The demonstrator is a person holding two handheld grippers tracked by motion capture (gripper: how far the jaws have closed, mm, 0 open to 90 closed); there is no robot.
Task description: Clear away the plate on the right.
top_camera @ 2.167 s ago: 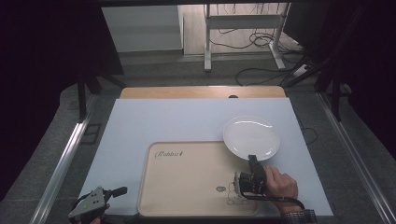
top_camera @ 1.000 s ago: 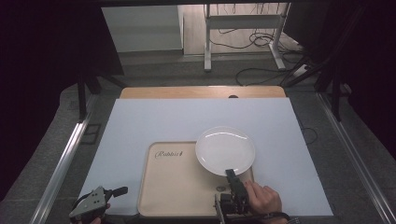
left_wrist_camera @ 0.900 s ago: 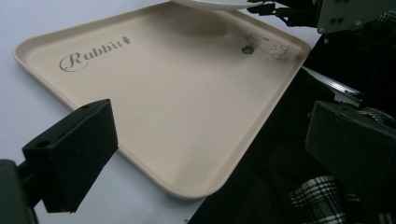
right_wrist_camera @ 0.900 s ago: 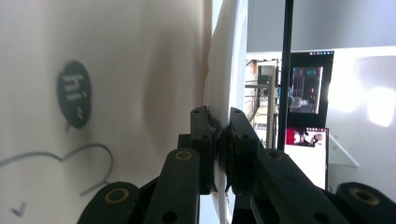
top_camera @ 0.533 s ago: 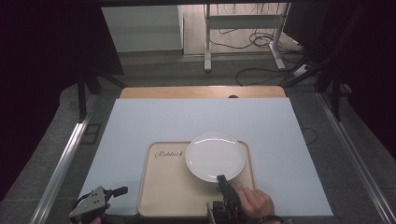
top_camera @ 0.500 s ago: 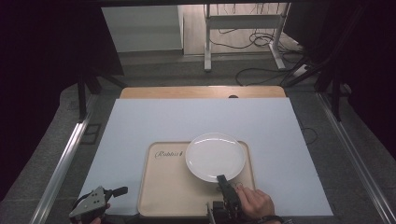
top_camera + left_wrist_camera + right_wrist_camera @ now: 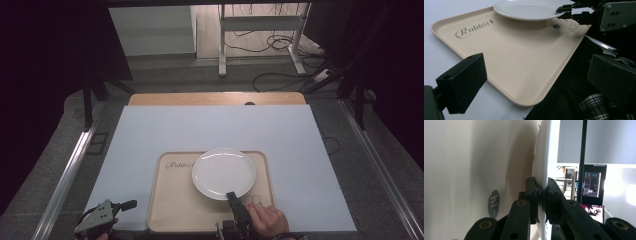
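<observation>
Your right gripper (image 7: pixel 233 198) is clamped on the near rim of the white plate (image 7: pixel 223 173), one jaw above the rim and one below; in the right gripper view (image 7: pixel 543 202) the jaws pinch the plate's (image 7: pixel 544 167) thin edge between them. Your right hand (image 7: pixel 267 220) sits at the near edge of the table (image 7: pixel 210 125).

The plate lies over the far right part of the beige tray (image 7: pixel 175 205), its far rim reaching just past the tray's far edge. In the left gripper view the plate's (image 7: pixel 526 8) near side is lifted off the tray (image 7: pixel 511 57).

Writing on the tray: "Rabbit" in cursive (image 7: pixel 472 28) near its far left corner; a dark round mark reading "hi" (image 7: pixel 493 203) beside a small outline drawing (image 7: pixel 569 23) at its near right part.

Your left gripper (image 7: pixel 102 217) rests at the near left corner of the table, jaws wide apart (image 7: pixel 534 82), holding nothing.
</observation>
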